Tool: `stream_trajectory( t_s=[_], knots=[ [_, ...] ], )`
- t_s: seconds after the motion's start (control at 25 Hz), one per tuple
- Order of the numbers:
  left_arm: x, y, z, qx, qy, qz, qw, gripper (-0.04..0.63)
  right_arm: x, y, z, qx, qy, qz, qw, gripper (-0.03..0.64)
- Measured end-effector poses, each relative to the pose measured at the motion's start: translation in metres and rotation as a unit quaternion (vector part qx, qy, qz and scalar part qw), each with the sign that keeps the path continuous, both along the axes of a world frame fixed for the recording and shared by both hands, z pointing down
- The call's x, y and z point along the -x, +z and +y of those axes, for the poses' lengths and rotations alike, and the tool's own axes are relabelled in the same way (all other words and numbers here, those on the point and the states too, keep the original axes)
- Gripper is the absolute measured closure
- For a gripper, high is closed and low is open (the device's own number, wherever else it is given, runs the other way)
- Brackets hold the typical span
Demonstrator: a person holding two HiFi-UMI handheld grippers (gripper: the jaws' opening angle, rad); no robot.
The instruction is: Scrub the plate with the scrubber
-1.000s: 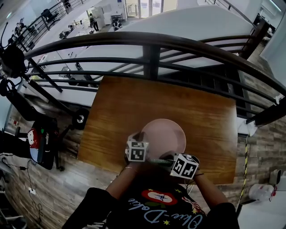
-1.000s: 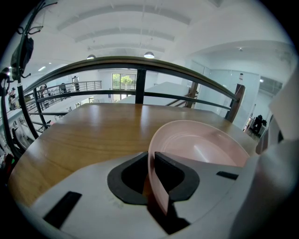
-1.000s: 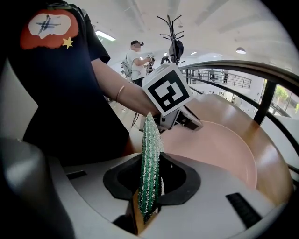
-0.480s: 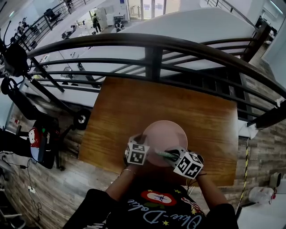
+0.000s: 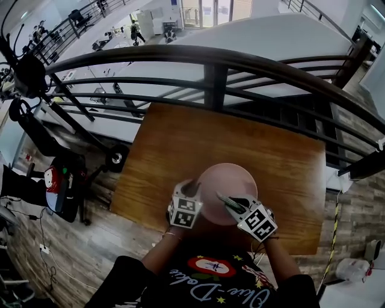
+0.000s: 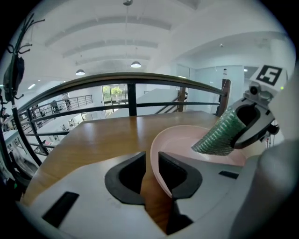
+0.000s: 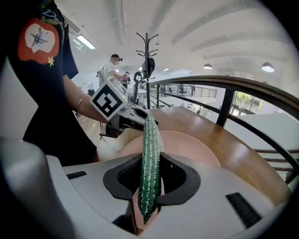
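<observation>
Bright, even indoor light, with a strong fisheye bend in every view.

We see ceiling lamps (image 6: pixel 135 64) and a strip light (image 7: pixel 85 42) glowing overhead, and far windows (image 5: pixel 204 9) blown out to white. The table (image 6: pixel 103 135) carries a pale sheen and only faint, soft shadows. The railing (image 5: pixel 210 57) bows into an arc, and the corners of both gripper views fall to black. The scrubber (image 7: pixel 149 163) is crisp, its weave glinting, while the distant background is soft.
</observation>
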State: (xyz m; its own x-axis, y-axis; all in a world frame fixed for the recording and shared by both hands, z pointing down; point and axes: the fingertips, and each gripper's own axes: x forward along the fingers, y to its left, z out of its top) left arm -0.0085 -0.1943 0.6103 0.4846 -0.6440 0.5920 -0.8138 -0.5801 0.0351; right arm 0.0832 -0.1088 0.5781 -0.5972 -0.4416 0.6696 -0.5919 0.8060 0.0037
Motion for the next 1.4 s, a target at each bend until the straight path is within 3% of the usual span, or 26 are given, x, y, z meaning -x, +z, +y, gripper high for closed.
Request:
stream_trajectory(
  t_s=[0.28, 0.4, 0.84, 1.4],
  knots=[
    [0.014, -0.026, 0.003, -0.036, -0.012, 0.009, 0.9993, 0.585, 0.007, -0.013, -0.014, -0.024, 0.04, -0.045, 0.998, 0.546],
    [0.01, -0.039, 0.005, -0.048, -0.006, 0.041, 0.998, 0.589, 0.006, -0.024, -0.022, -0.042, 0.061, -0.067, 0.995, 0.546],
    [0.003, -0.11, 0.006, -0.116, 0.012, 0.087, 0.9893, 0.592, -0.019, -0.093, -0.048, -0.139, 0.148, -0.156, 0.967, 0.546],
    [-0.006, -0.133, 0.013, -0.124, 0.022, 0.115, 0.9853, 0.592, -0.022, -0.122, -0.045, -0.171, 0.15, -0.167, 0.959, 0.548]
  ],
)
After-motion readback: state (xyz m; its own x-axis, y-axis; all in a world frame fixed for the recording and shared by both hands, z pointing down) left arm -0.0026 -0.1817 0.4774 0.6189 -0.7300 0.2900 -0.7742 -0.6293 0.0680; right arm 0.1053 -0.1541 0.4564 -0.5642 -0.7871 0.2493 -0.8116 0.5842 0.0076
